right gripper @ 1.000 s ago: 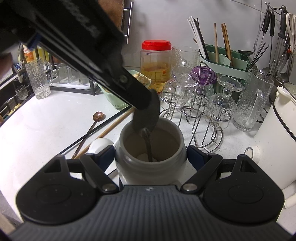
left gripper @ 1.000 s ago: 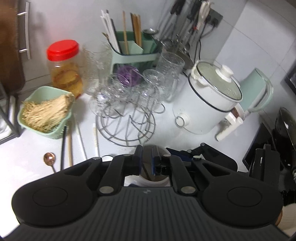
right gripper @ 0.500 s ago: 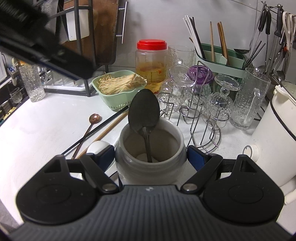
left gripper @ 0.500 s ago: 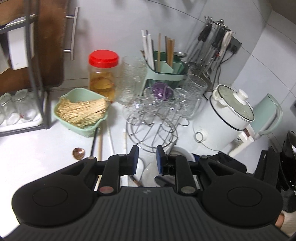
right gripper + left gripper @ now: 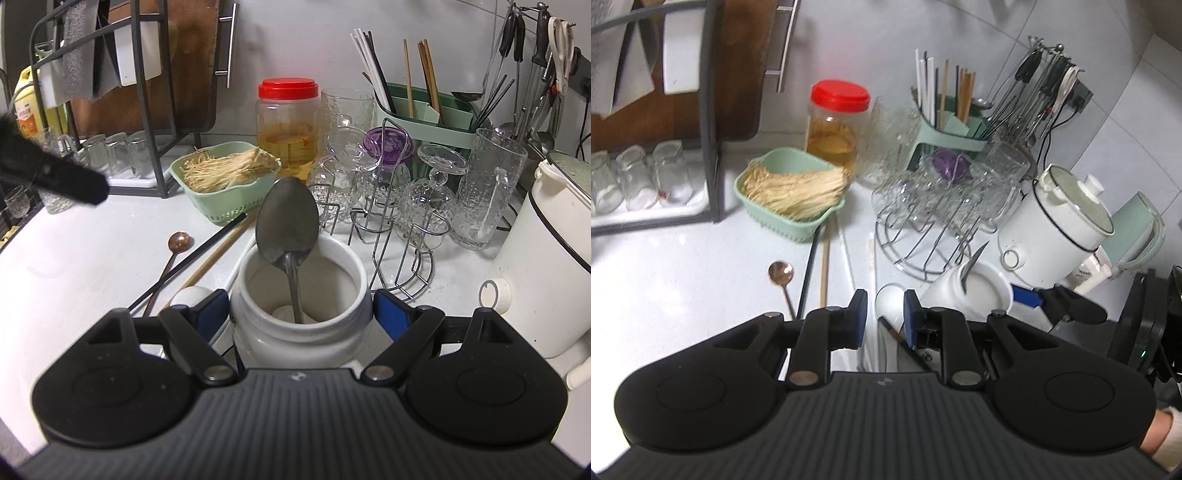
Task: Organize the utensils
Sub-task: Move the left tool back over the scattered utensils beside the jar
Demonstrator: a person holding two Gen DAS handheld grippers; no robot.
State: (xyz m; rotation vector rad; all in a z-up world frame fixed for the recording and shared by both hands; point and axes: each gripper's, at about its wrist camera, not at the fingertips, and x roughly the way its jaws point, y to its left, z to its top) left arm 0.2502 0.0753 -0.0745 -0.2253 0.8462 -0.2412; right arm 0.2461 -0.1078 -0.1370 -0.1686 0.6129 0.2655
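Right gripper: black two-finger tool with blue pads, jaws clamped on the sides of a white glazed ceramic jar, one pad against each flank below the rim. The jar stands on the white countertop, mouth up.

Large dull-grey metal spoon: stands in the jar, handle down, bowl above the rim and leaning on the far edge.

Left gripper: same build, jaws parted a little and holding nothing; they have just been opening. Between the pads, lower down on the counter, shows a white rounded ceramic spoon; no pad touches it. The jar with the grey spoon sits just right of this gripper.

Loose on the counter, left of the jar: a copper-coloured long-handled small spoon, a black chopstick and a pale wooden chopstick, lying side by side.

Behind: a mint-green plastic basket of pale noodle-like strands; a clear plastic jar with a red lid; a wire rack carrying inverted cut-glass cups; a green utensil caddy with upright chopsticks and straws; a white electric cooker at right.

Writing: a yellow bottle at far left bears an orange label, print too small to read. No other legible marks.
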